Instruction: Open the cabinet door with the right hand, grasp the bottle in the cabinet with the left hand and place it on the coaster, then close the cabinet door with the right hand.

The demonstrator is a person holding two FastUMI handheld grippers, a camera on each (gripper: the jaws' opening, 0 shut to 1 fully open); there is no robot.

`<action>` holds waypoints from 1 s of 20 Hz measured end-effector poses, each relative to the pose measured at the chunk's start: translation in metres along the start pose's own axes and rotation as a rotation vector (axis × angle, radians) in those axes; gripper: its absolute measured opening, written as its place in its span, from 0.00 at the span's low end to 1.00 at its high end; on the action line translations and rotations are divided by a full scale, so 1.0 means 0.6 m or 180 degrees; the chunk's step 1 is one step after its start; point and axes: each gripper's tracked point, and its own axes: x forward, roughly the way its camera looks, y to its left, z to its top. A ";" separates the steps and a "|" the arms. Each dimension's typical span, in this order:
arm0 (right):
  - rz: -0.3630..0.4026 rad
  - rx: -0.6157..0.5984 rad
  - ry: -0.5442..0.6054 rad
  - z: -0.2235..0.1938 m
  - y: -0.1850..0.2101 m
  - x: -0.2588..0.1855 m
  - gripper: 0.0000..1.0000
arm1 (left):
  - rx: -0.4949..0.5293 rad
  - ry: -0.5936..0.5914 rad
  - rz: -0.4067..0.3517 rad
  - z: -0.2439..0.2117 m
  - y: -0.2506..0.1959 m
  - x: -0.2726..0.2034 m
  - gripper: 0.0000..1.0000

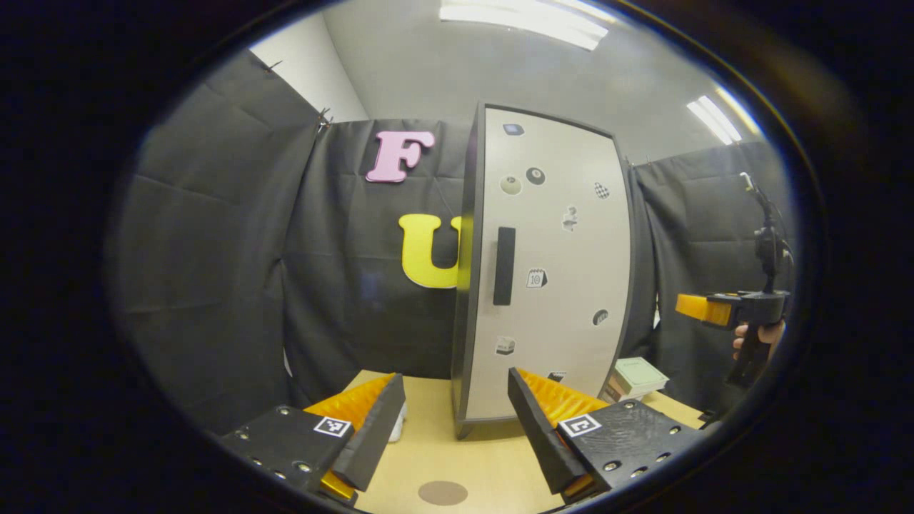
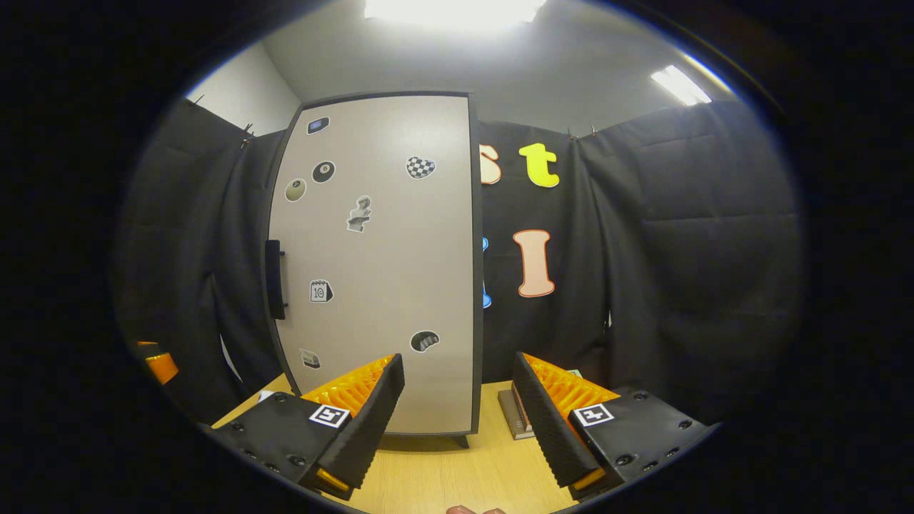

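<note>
While the cabinet door [image 1: 550, 264] stands shut with its dark handle [image 1: 504, 266] near the left edge, the left claw [image 1: 453, 421] hangs wide open over the table [image 1: 428, 457], gripping nothing; the left gripper view adds a round brown coaster [image 1: 443, 492] on the table between and below the fingers, a stack of books [image 1: 635, 378] right of the cabinet, and the right claw [image 1: 703, 308] held in a hand [image 1: 757, 339] far to the right; whether that one is open cannot be told there; the right gripper view shows the right claw [image 2: 457, 421] spread wide and empty, facing the door [image 2: 378, 264] and handle [image 2: 274, 278]; the bottle cannot be seen behind the closed door.
</note>
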 end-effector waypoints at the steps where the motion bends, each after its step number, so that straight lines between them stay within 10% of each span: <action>1: 0.0025 -0.0006 0.0002 0.003 0.003 0.003 0.98 | 0.0016 0.0013 0.0042 -0.004 0.007 0.000 0.90; 20: 0.0801 0.0031 -0.0160 0.135 0.200 0.096 0.92 | -0.0283 0.0301 0.0491 -0.094 0.102 -0.064 0.92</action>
